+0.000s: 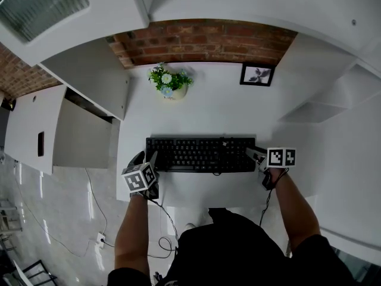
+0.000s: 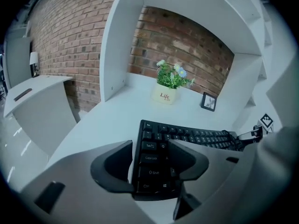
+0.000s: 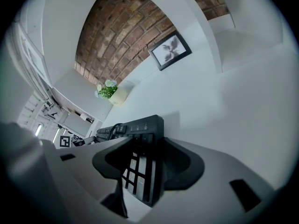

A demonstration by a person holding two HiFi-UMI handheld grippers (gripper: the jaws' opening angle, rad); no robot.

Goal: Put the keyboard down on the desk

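The jaws of the left gripper (image 2: 150, 146) stand apart, with the Caps Lock and Shift end of the black keyboard (image 1: 199, 154) between them; a pale sliver shows between the outer jaw and the keyboard's edge. The jaws of the right gripper (image 3: 144, 143) are likewise spread wide, with the number-pad end between them, so neither pair looks clamped.

The keyboard lies flat on the white desk (image 1: 214, 109), near its front edge, long side running across the head view, with 1 gripper at each end. Each gripper's marker cube (image 1: 140, 179) sits just in front of the desk's edge.

Farther back on the desk, well apart from the keyboard, a small potted plant with white and blue flowers (image 1: 169, 83) stands at the left and a black picture frame (image 1: 256, 74) at the right, both against the red brick wall (image 1: 202, 40).
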